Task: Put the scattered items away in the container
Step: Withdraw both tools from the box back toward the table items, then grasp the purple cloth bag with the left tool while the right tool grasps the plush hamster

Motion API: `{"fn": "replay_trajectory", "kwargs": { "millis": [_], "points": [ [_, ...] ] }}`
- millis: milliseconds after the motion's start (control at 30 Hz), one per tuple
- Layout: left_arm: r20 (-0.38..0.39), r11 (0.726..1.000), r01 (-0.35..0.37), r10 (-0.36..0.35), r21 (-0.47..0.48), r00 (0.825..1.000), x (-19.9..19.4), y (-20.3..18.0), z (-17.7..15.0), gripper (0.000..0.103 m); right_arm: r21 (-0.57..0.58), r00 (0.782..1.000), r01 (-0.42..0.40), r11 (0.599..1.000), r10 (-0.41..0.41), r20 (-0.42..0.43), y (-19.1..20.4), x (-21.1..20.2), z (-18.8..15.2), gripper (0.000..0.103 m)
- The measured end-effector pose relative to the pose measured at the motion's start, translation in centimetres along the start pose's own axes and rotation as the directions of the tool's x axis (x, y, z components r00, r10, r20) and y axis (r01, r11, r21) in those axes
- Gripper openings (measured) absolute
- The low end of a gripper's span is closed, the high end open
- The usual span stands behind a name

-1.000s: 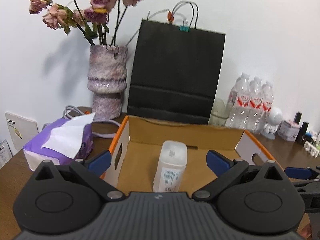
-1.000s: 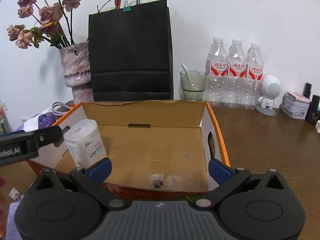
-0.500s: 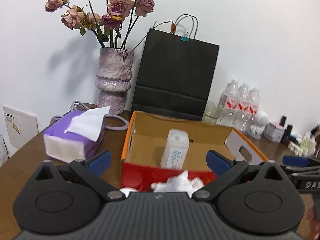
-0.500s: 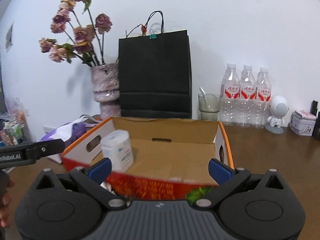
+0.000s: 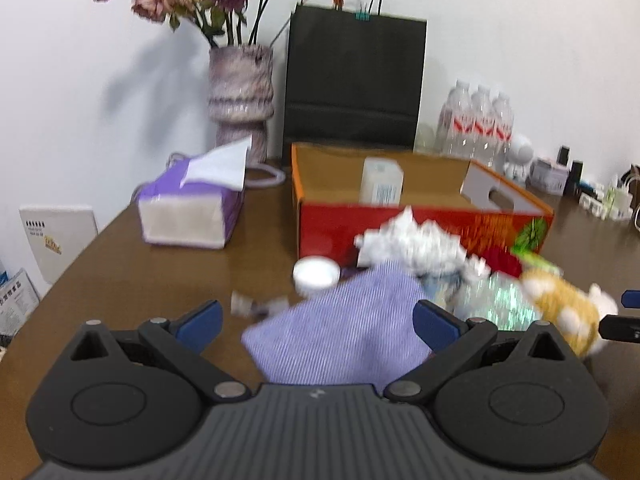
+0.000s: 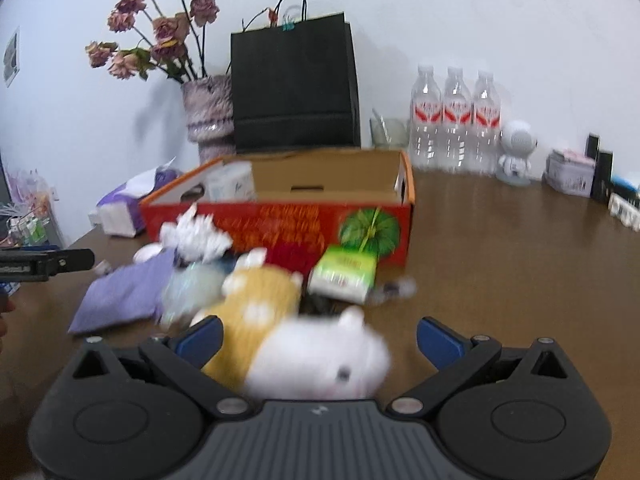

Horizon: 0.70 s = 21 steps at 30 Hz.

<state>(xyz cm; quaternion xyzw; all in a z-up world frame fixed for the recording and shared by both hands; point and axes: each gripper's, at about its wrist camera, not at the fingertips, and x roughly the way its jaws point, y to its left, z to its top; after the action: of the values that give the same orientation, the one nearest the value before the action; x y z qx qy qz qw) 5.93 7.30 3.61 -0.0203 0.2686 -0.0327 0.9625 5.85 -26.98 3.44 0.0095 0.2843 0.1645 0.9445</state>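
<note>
A: Container: where does it stand?

B: Red-fronted cardboard box with orange rims, open at the top, on the brown bench, in front of the black paper bag. One white bottle stands inside it near the back wall.

A: Scattered items?

B: All lie on the bench just before the box's front face. In the left wrist view: a crumpled white tissue against the box, a small white cap beside it, a lilac striped cloth nearest my left gripper, and a shiny clear wrapper to its right. In the right wrist view: a green-and-white carton touching the box's front, and a yellow-and-white plush toy lying closest to my right gripper. Both views are blurred, so smaller bits cannot be named.

A: State of my grippers?

B: Left gripper: jaws spread wide and holding nothing, with the lilac cloth lying on the bench between and ahead of the blue fingertips. Right gripper: jaws equally wide, empty, the plush toy's white head lying between the fingers without contact that I can make out.

A: Surroundings?

B: Purple tissue pack left of the box; vase of dried roses behind it; three water bottles at the wall.
</note>
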Motion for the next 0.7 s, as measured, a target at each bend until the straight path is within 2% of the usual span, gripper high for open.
{"fn": "replay_trajectory", "kwargs": {
  "millis": [233,333,467,633,700],
  "points": [
    [-0.061,1.000,0.017,-0.018,-0.021,0.998,1.3,-0.2,-1.5,0.103,0.016,1.000,0.001,1.000,-0.001,-0.015,1.7,0.4,-1.5,0.103],
    [-0.066,1.000,0.016,-0.016,-0.013,0.998,2.0,-0.5,-1.1,0.103,-0.031,1.000,0.022,0.999,-0.021,0.017,2.8,0.5,-0.6,0.103],
    [-0.113,1.000,-0.026,0.026,0.004,0.993,3.8,-1.0,-0.4,0.103,-0.070,0.999,0.031,0.997,-0.030,0.018,3.7,1.5,1.3,0.103],
    [-0.164,0.999,-0.037,0.041,0.027,0.986,5.7,-1.2,-0.8,0.103,-0.113,0.998,0.007,0.994,-0.015,-0.066,4.6,4.2,2.6,0.103],
    [-0.154,0.998,-0.034,0.041,0.043,0.987,5.9,-1.2,-1.0,0.103,-0.136,0.995,-0.012,0.991,-0.002,-0.099,4.9,4.9,2.5,0.096]
  ]
}}
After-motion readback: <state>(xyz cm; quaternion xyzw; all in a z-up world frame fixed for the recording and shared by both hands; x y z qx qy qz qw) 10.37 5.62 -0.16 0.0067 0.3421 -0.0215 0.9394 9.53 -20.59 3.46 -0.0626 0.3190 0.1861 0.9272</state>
